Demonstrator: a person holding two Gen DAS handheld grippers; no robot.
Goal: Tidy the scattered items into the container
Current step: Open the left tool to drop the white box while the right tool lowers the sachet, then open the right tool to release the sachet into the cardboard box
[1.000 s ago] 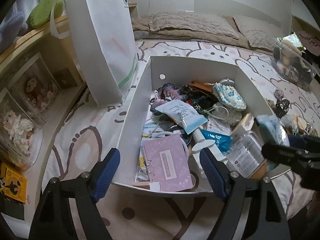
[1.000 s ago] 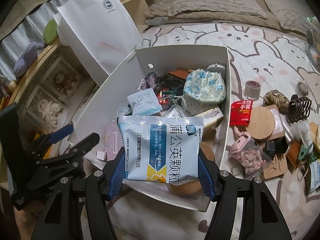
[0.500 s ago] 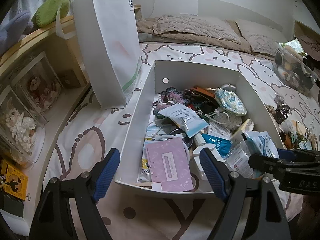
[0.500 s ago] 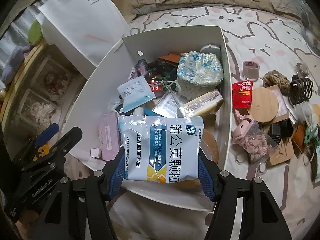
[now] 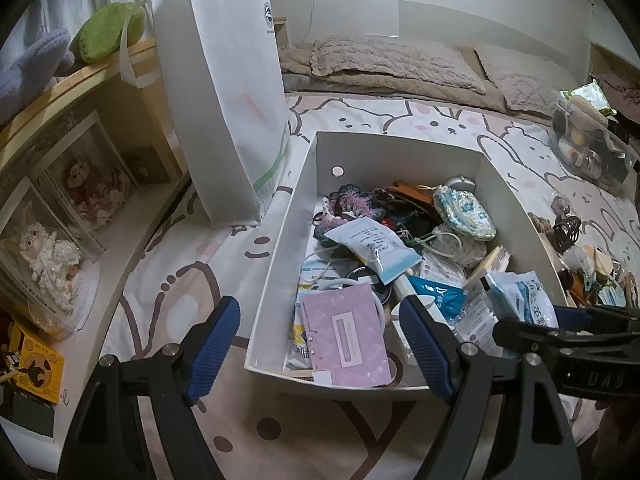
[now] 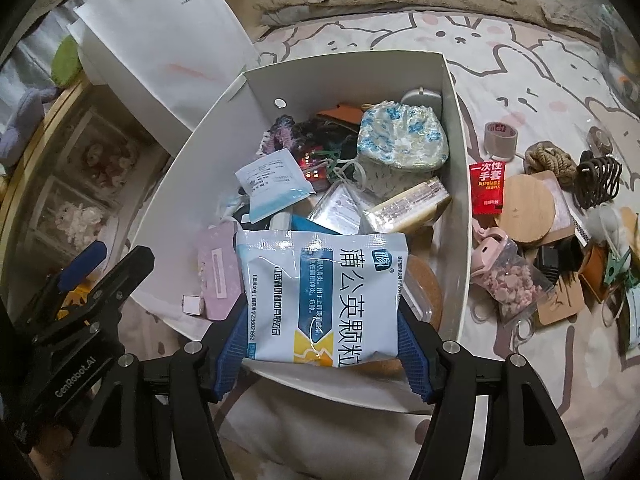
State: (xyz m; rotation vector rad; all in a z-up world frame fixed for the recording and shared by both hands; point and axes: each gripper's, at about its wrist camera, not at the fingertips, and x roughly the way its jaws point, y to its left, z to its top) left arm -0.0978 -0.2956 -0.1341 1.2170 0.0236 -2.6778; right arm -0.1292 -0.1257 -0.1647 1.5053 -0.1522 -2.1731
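Observation:
A white box stands on the bed, holding several small items. My right gripper is shut on a white and blue medicine sachet, held over the box's near end. From the left wrist view the sachet and the right gripper show at the box's right side. My left gripper is open and empty, hovering in front of the box's near left corner. Loose items lie right of the box: a red glove packet, a tape roll, a bag of pink bits.
A tall white paper bag stands left of the box against a wooden shelf with boxed dolls. A clear bin sits at the far right. Pillows lie at the bed's head. A wooden coaster and a hair claw lie among the clutter.
My right gripper has carried the sachet lower and further in over the box's near end. The left gripper has drifted a little left and back, still open.

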